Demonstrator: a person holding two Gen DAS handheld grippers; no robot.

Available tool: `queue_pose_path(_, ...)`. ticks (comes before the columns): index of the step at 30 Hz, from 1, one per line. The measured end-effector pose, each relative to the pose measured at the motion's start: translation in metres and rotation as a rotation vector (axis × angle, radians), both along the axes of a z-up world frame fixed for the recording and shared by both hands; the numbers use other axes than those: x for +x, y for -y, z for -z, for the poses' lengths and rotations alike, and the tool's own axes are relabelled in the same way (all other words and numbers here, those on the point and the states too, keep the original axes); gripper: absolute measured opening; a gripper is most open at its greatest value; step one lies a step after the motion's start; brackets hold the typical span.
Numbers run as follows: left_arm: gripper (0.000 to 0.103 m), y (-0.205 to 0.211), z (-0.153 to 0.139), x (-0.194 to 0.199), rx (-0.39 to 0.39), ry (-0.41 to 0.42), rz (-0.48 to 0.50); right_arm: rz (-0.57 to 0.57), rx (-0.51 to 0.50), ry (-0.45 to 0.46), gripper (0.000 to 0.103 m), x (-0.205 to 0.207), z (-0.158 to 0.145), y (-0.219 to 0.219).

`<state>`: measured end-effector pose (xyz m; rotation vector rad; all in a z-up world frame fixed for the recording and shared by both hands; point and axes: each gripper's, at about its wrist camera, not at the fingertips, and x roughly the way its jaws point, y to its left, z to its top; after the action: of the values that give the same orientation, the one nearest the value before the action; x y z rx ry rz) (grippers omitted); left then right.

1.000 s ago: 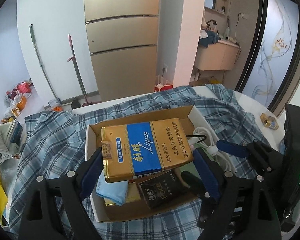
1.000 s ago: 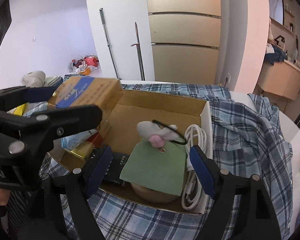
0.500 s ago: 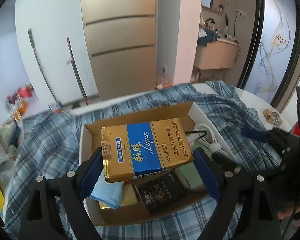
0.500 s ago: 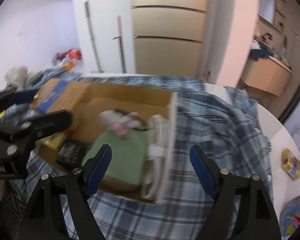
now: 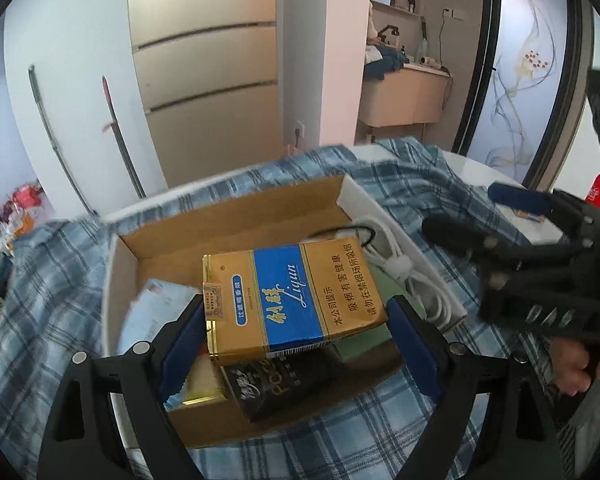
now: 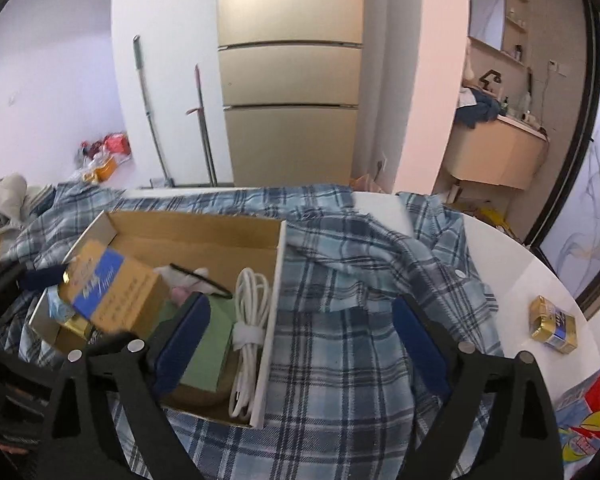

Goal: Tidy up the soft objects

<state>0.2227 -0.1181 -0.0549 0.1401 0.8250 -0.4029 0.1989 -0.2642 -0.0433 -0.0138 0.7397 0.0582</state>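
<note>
Holding the gold-and-blue cardboard cigarette carton (image 5: 294, 300) across its short ends, my left gripper (image 5: 296, 334) has one blue pad on each end and carries it just above the open brown cardboard box (image 5: 236, 216). I judge the carton light and fairly stiff, though its thin walls would dent under a hard squeeze and its glossy wrap could slip, so the end-to-end hold looks right to me. In the left view it sits level between the fingers (image 5: 182, 344), its printed face up, over the near half of the box.

Below it lie a black packet (image 5: 276, 376), a pale blue soft pack (image 5: 156, 312) at the left, a flat green pouch (image 6: 208, 352) and a coiled white cable (image 6: 248, 320) along the right wall.

My right gripper (image 6: 300, 344) hangs wide apart and empty, its left pad over the box's right end and its right pad over the blue plaid shirt (image 6: 360, 280) spread on the white table (image 6: 512, 264). That shirt is limp and will sag and drag; I would pinch a bunched fold near its middle. A small gold packet (image 6: 554, 324) sits far right, well apart from the pads.
</note>
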Motion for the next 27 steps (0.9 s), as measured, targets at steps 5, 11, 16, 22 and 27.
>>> queue_pose_path(5,0.090,0.008,0.017,0.004,0.049,-0.039,0.006,-0.007,0.023,0.013,0.092,0.000,-0.002,0.002)
queue_pose_path(11,0.090,0.013,0.019,0.001,0.082,-0.033,0.039,-0.117,0.163,-0.069,0.069,0.004,0.006,-0.003)
queue_pose_path(16,0.090,0.017,0.005,-0.010,0.089,0.019,0.089,-0.203,0.236,-0.113,0.038,0.004,0.013,-0.017)
queue_pose_path(22,0.090,0.023,0.011,-0.011,0.118,0.001,0.110,-0.301,0.279,-0.174,0.031,0.002,0.020,-0.037)
queue_pose_path(27,0.090,0.020,0.008,-0.009,0.118,-0.057,0.174,-0.285,0.236,-0.234,0.031,0.009,0.035,-0.043)
